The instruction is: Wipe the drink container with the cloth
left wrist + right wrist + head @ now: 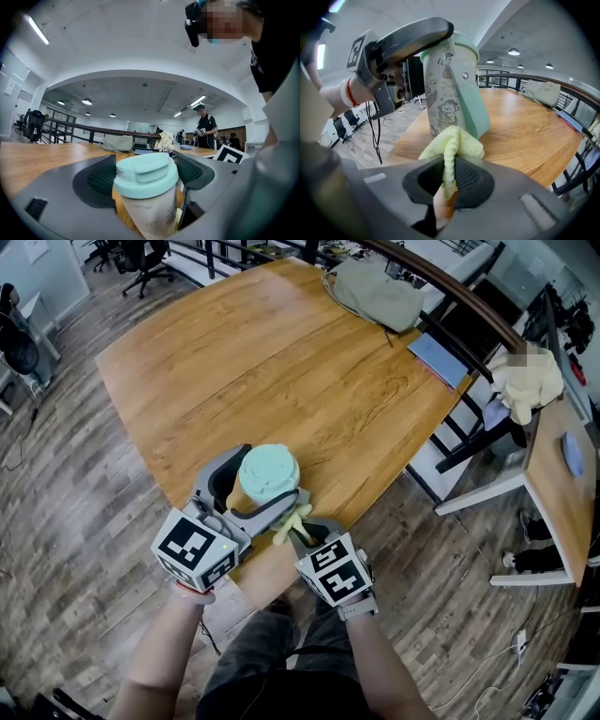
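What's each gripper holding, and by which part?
Left gripper clamps the drink container around its lid; right gripper pinches the yellow cloth by a bunched fold.

The head view looks steeply down on the wooden surface [281, 362], with the left tool [272, 474] and right tool [298, 526] near its lower edge. The left tool view faces level across that surface, with the mint-lidded cup [147, 197] close before it. The right tool view, low behind the yellow cloth [452, 145], sees the same cup from the opposite side.
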Demonstrator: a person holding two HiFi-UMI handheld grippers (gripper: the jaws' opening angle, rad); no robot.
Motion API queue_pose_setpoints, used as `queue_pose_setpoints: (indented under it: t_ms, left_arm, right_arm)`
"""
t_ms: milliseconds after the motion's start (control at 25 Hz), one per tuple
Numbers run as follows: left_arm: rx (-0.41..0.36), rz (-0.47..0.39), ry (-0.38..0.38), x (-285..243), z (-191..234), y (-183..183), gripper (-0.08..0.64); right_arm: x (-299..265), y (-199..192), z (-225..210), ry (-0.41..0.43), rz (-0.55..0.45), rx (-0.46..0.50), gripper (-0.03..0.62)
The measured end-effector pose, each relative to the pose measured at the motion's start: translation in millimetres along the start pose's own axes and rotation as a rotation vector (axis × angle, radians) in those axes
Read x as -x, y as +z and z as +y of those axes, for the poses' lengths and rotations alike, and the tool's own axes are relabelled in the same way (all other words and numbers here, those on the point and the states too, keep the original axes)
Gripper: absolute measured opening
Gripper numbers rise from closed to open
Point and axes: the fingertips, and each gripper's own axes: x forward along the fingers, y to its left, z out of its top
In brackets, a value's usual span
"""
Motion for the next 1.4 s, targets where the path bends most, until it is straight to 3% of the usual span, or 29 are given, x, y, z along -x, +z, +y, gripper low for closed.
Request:
queue_pose_setpoints:
  t_ms: [280,600,920,1400]
  left_arm:
    - [-0.021,-0.005,-0.011,4,-1,0,0.403]
    - [-0.012,-0.024,-0.008,11,1,0,0.403]
    - [-0.093,-0.007,-0.022,13,-13,-6,0.403]
    - [-0.194,0.037,-0.015,12,-35,-11,0.403]
  right_arm:
    - [-4,-2,-2,-0.013,-0.015,-0.012,0.043]
    - [40,-1,-18,-0.042,-0.072,-0.094,0.043]
    - [80,5,-38,-0.123,-0.124,-0.116,0.043]
    - [108,26,-35,-0.119,-0.208,-0.099,0.043]
